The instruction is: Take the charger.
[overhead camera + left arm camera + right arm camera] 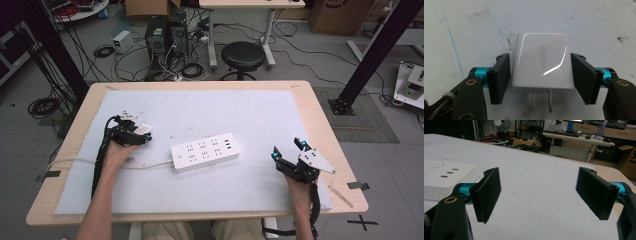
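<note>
We note a light wooden table (320, 115) covered by a pale grey mat (260, 115), with a white rectangular power strip (205, 151) lying near the mat's middle, its white cord (75, 161) running off toward the table's left edge. The left gripper (541, 75) sits left of the strip, and between its black jaws lies a glossy white plastic wall charger (541, 62) printed "UGREEN", its two metal prongs (541, 100) pointing back toward the camera. Both jaw pads sit right against the charger's sides, so we read it as gripped; whether it rests on the mat or is lifted off it, we cannot tell. The right gripper (539, 192) is near the mat's right edge, well apart from the strip, jaws spread wide with nothing between them.
</note>
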Demonstrator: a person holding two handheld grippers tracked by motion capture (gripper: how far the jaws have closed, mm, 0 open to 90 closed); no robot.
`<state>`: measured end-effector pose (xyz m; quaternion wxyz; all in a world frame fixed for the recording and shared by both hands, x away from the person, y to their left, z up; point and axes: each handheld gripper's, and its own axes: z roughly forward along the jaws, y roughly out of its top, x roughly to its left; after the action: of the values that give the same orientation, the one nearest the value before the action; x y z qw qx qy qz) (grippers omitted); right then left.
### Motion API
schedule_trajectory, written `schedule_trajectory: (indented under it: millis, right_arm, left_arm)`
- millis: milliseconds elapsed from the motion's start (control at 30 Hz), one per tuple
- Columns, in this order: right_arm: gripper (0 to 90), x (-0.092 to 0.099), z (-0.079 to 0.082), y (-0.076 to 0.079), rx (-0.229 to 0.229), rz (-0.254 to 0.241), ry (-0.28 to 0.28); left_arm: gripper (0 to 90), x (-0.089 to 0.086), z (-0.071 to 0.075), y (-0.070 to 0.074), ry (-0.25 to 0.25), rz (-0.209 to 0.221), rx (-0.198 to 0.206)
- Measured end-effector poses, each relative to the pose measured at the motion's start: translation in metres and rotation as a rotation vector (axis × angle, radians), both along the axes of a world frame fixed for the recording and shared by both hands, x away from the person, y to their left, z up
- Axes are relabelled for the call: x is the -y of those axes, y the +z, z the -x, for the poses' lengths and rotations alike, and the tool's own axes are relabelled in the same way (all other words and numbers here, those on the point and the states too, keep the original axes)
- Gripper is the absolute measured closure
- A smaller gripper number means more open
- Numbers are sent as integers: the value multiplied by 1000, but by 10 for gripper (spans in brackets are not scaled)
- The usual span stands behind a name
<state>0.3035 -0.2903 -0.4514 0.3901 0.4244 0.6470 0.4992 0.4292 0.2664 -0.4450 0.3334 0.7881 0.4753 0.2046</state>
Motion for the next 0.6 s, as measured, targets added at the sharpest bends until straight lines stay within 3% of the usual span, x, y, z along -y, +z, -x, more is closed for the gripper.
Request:
schedule_trajectory:
  millis: [367,600]
  right_arm:
    - [207,0,0,0,3,8,1]
    - [207,0,0,0,6,12,1]
  left_arm:
    - [364,0,0,0,-6,-5,-4]
    - [421,2,1,1,-16,-13,1]
